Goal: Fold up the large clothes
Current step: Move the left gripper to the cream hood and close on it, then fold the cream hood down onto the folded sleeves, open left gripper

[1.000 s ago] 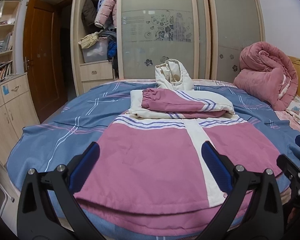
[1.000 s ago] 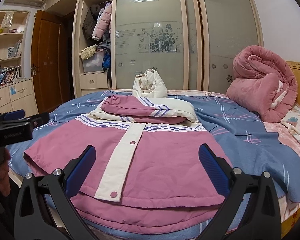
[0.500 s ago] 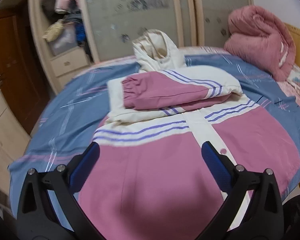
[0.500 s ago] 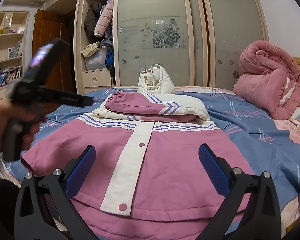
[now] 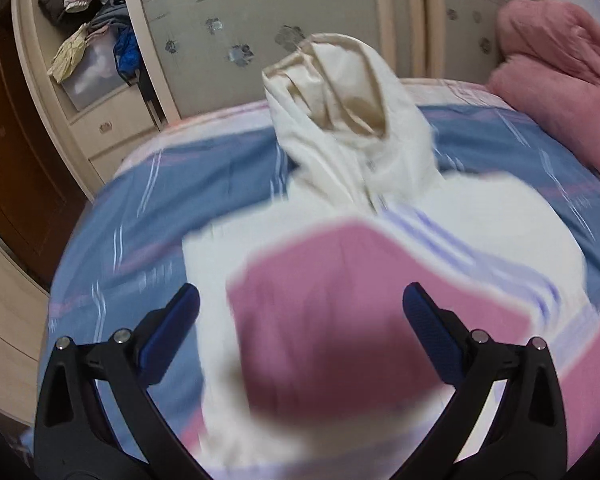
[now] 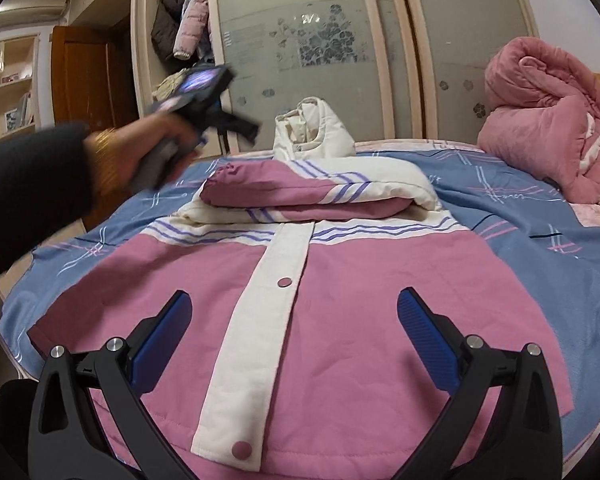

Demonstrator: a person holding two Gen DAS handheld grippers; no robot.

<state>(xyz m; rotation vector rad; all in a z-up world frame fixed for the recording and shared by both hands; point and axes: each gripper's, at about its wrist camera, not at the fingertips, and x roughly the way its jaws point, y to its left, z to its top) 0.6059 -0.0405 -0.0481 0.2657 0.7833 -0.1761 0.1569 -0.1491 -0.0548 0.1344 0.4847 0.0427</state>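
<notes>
A pink and cream hooded jacket [image 6: 340, 312] lies front up on the bed, both sleeves [image 6: 300, 196] folded across its chest and the cream hood [image 6: 312, 130] standing at the far end. My left gripper [image 5: 300, 316] is open and empty above the folded pink sleeve [image 5: 332, 300], close to the hood [image 5: 352, 128]; this view is blurred. From the right wrist view the left gripper [image 6: 236, 122] is held in the air left of the hood. My right gripper [image 6: 294, 320] is open and empty above the jacket's lower front near the snap placket [image 6: 276, 292].
The blue striped bedsheet [image 6: 520, 240] covers the bed. A rolled pink quilt [image 6: 548, 120] lies at the right by the headboard. A wardrobe with frosted sliding doors [image 6: 320, 52] and open shelves of clothes stands behind. A wooden door [image 6: 84, 84] is at the left.
My left gripper has moved forward over the jacket, from its hem to above the folded sleeves near the hood. My right gripper has moved slightly forward over the hem.
</notes>
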